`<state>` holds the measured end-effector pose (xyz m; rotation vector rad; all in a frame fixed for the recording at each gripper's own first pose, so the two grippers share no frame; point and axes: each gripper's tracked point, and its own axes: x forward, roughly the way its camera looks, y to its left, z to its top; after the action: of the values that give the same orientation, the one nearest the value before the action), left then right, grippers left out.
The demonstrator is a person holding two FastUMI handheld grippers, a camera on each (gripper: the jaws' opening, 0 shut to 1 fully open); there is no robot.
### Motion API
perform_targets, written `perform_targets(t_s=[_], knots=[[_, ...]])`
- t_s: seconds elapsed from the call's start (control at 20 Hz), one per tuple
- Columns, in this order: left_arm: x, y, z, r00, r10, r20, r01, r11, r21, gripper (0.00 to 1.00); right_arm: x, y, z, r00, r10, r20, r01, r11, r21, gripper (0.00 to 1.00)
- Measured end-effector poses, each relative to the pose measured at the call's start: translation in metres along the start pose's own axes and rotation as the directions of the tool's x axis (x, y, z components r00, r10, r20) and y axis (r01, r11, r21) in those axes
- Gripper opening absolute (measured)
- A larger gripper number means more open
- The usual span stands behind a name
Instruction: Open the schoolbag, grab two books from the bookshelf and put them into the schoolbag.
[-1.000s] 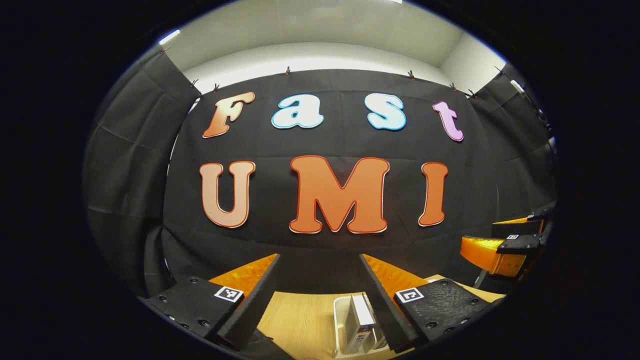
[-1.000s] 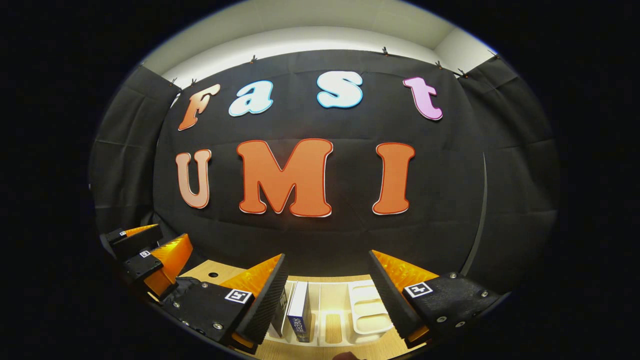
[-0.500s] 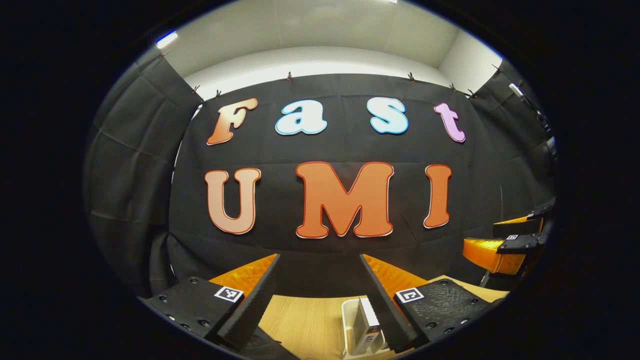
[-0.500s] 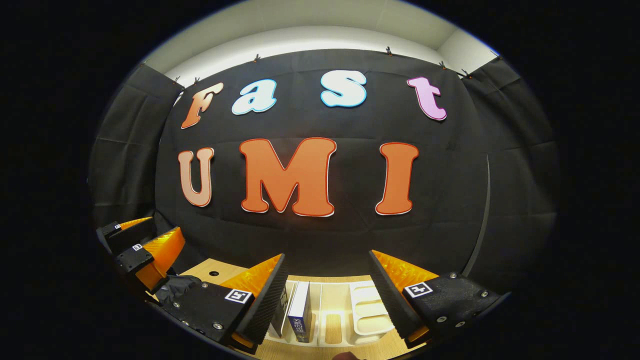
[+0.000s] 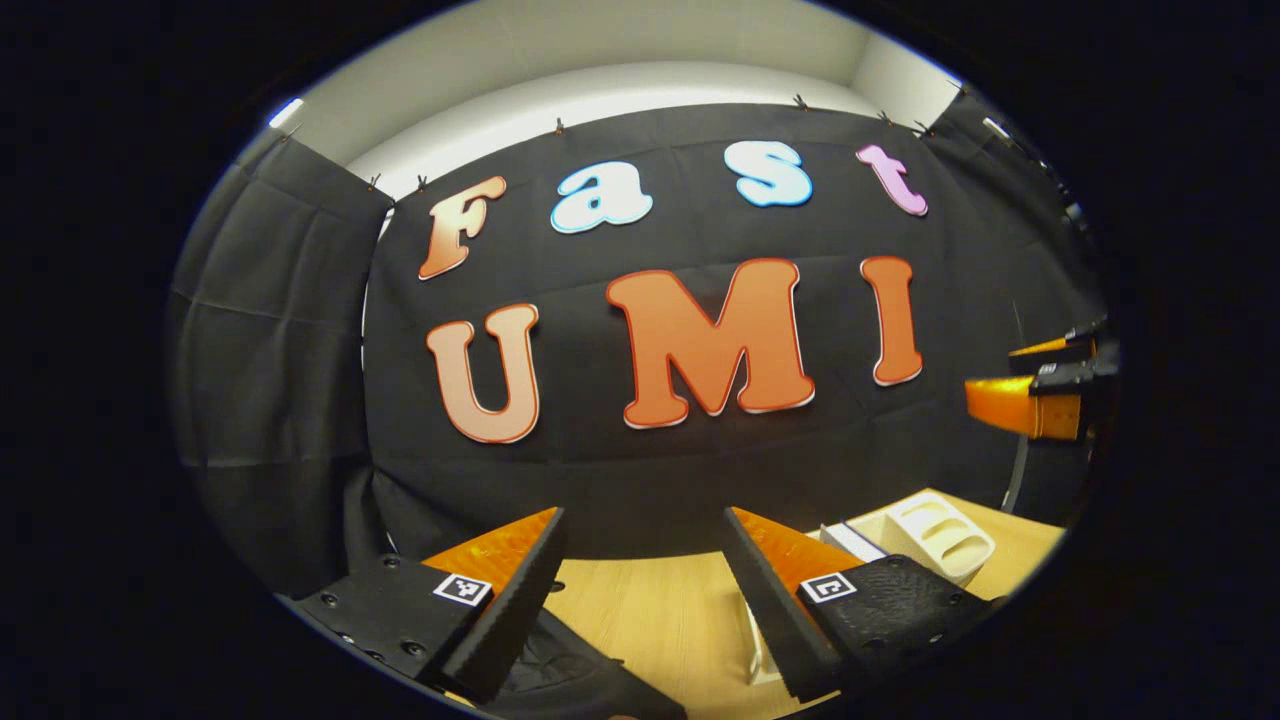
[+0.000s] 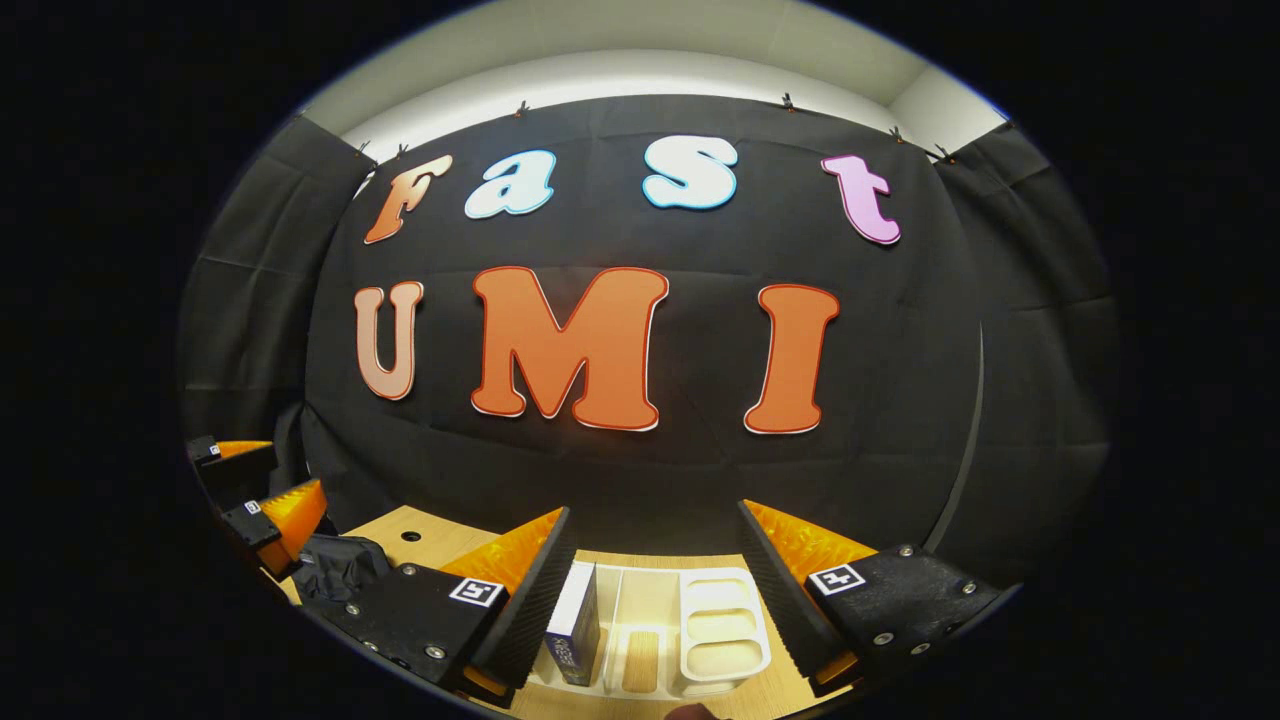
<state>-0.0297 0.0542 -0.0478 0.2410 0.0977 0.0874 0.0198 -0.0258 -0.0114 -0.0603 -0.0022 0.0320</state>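
Both grippers are up in the air over the wooden table (image 6: 440, 545), aimed at the black cloth wall. In the left gripper view, the left gripper (image 5: 640, 560) has its jaws spread wide, nothing between them, just bare tabletop beyond. Down at the near edge of that view, a dark fold of the schoolbag (image 5: 570, 670) lies on the table under the left finger. Off to the right sits the cream bookshelf (image 5: 930, 535), and farther right, higher up, the right gripper (image 5: 1040, 395) hangs in the air.

Over to the right gripper view: the right gripper (image 6: 655, 560) is released too, jaws wide apart and empty. Straight below it is the bookshelf (image 6: 720, 625), a white rack with slots, and a book (image 6: 575, 630) stands upright in its left end, close to the left finger. How many books stand there, I cannot tell. Far left, the left gripper (image 6: 255, 490) hovers above the dark schoolbag (image 6: 335, 565).
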Motion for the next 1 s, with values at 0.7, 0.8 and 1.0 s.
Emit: perform_targets(t_s=[0.7,0.8,1.0], knots=[[-0.065,0.010,-0.194,0.939,0.091,-0.332,0.090,0.867,0.491,0.95,0.026,-0.019,-0.060,0.994,0.077,-0.076,-0.078,0.997,-0.008,0.95],[-0.076,0.002,-0.222,0.922,0.093,-0.375,0.137,0.829,0.543,0.96,0.028,-0.024,-0.067,0.993,0.080,-0.088,-0.081,0.997,-0.011,0.95],[-0.100,-0.006,-0.279,0.856,0.100,-0.508,0.248,0.781,0.573,0.96,0.028,-0.033,-0.073,0.993,0.068,-0.097,-0.069,0.998,-0.010,0.95]])
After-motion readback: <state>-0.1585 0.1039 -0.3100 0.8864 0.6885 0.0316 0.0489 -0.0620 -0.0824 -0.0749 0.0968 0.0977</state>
